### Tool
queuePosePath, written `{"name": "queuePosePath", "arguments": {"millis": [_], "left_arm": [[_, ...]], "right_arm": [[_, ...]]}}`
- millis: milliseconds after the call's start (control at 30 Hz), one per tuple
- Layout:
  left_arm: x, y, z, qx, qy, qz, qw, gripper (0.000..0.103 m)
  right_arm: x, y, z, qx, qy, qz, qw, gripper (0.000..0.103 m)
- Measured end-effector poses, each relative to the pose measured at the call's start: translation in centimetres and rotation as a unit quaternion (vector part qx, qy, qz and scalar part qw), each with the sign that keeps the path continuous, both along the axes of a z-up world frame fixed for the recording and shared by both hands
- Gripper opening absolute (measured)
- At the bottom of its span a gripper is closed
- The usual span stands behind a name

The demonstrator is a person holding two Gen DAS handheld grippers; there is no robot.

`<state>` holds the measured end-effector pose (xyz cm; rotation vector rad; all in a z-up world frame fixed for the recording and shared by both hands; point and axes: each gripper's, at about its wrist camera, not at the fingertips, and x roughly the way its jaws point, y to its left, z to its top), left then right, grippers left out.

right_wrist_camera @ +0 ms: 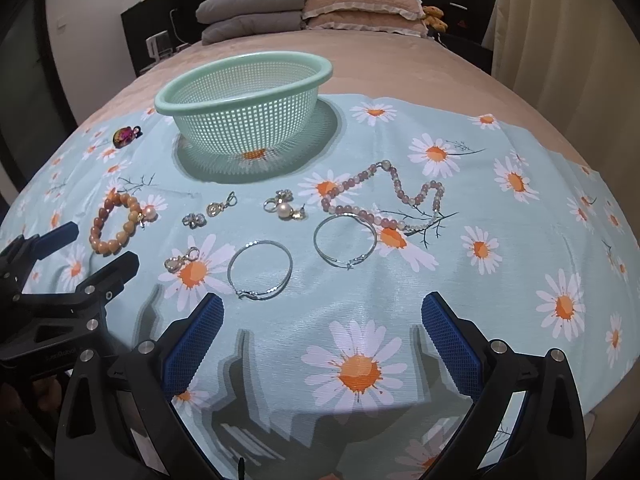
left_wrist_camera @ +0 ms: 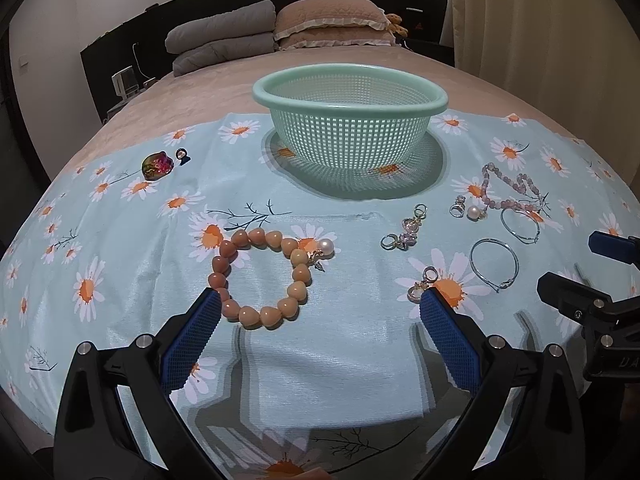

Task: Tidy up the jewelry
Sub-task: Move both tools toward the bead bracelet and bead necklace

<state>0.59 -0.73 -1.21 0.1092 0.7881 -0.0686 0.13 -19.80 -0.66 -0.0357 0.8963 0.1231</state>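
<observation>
Both the left gripper (left_wrist_camera: 320,308) and right gripper (right_wrist_camera: 322,312) stand wide open and empty, near the orange heart-bead bracelet (left_wrist_camera: 260,278) left of the thin silver bangle (right_wrist_camera: 260,276); it looks light, loose and slippery, best pinched across the beads.

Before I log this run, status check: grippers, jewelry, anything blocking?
Left gripper and right gripper open, empty. Orange bead bracelet on cloth; green basket empty. Nothing blocking.
</observation>
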Motion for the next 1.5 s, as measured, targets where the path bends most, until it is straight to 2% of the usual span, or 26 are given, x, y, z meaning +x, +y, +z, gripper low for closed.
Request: {"name": "queuePosePath", "arguments": {"millis": [100, 733, 1267, 1500], "left_arm": [[0.1, -0.2, -0.4, 0.012, 0.002, -0.002, 0.9999, 0.097], [-0.1, -0.5, -0.6, 0.010, 0.009, -0.010, 0.9999, 0.097], [-0.3, -1.1, -1.0, 0.037, 0.011, -0.017, 0.9991, 0.097], [-0.4, -1.1, -0.8, 0.036, 0.008, -0.018, 0.9991, 0.097]], "right_arm": [[0.0, 0.0, 0.0, 0.000, 0.000, 0.001, 1.000, 0.095], [0.0, 0.3, -0.1, -0.006, 0.005, 0.006, 1.000, 0.095], [0.0, 0.6, -0.3, -0.013, 0.013, 0.010, 1.000, 0.095], [0.1, 0.7, -0.5, -0.019, 0.014, 0.010, 1.000, 0.095]]}}
